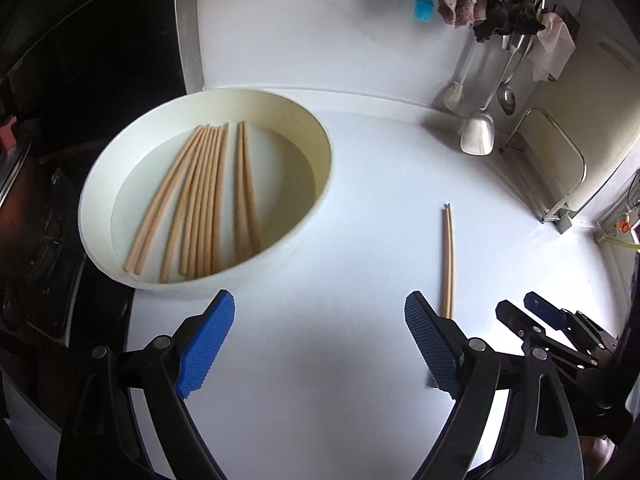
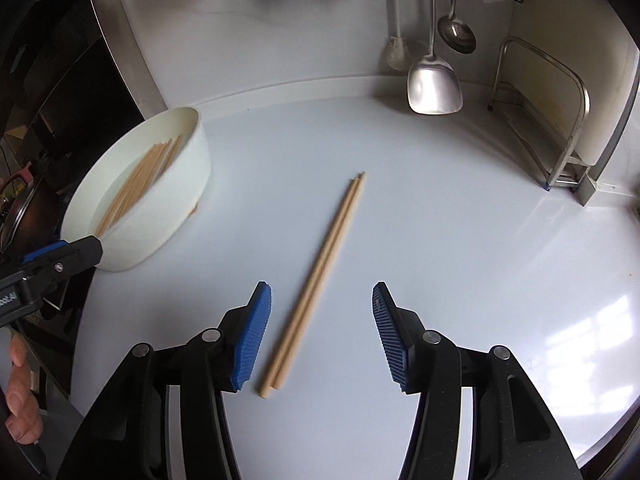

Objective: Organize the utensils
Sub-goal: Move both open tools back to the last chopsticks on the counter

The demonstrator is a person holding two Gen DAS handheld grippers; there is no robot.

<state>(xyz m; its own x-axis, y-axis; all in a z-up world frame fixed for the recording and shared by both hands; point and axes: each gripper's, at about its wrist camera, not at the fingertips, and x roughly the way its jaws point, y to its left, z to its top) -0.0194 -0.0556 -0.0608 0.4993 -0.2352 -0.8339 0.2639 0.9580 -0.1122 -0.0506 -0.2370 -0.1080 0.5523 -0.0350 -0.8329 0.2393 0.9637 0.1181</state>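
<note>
I see the chopstick pair (image 2: 316,280) flat on the white counter (image 2: 460,240), its near ends between the right gripper (image 2: 322,332) fingers, which are spread and not touching it. Left gripper (image 1: 320,344) is spread wide, empty, just beside the round tub (image 1: 304,224) holding more chopsticks (image 1: 200,200). No readable labels.

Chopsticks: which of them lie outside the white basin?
The pair of chopsticks lying side by side on the white counter, between the open right gripper's fingers. All the others lie inside the white basin.
</note>
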